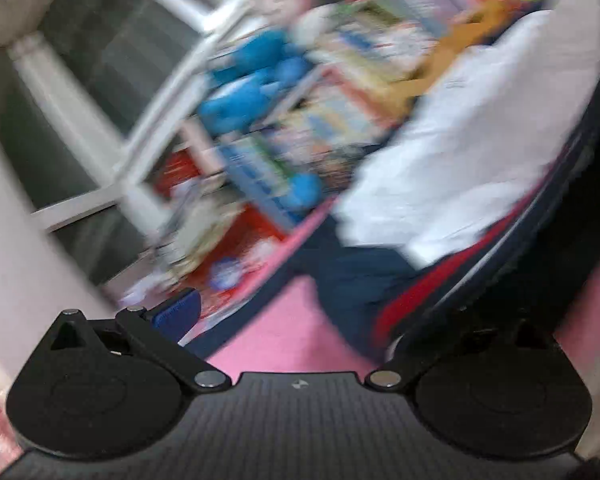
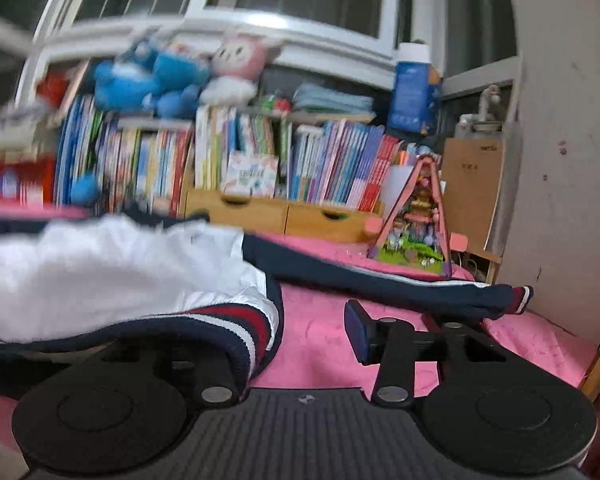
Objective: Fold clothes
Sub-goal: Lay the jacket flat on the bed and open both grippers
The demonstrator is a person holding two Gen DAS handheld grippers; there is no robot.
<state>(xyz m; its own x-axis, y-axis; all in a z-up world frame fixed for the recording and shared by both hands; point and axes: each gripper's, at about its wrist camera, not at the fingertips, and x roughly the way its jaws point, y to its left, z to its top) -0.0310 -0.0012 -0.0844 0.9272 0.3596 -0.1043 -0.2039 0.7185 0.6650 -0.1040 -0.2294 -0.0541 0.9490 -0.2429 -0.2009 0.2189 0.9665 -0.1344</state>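
While your left view is strongly blurred and tilted, it lets you see the left gripper [image 1: 284, 320] with its fingers wide apart: the blue-padded left finger [image 1: 176, 314] stands free, and the right finger is hidden under cloth, so nothing is clamped between them. The navy and white jacket with red, white and navy striped ribbing [image 1: 472, 152] lies on the pink bed cover [image 1: 284, 340], at the right side of this view, and its striped hem reaches down to the gripper's right arm.

In your right view, the right gripper [image 2: 300, 336] also has its fingers spread apart. Its blue-padded right finger [image 2: 358, 334] is free above the pink cover, while the left finger is covered by the striped hem [image 2: 236, 328] of the jacket; I cannot tell if it touches the cloth from below. One navy sleeve with a striped cuff [image 2: 518, 298] stretches to the right across the bed, just beyond the free finger.

Behind the bed, the shelf full of colourful upright books [image 2: 260, 156] holds many thin volumes packed side by side. On top of it sit a blue plush toy [image 2: 148, 78] and a pink and white plush toy [image 2: 240, 66]. Below the books there are two light wooden drawers [image 2: 284, 216], both closed. A small triangular pink house model [image 2: 414, 220] stands on the bed near them, with tiny figures and green ground inside.
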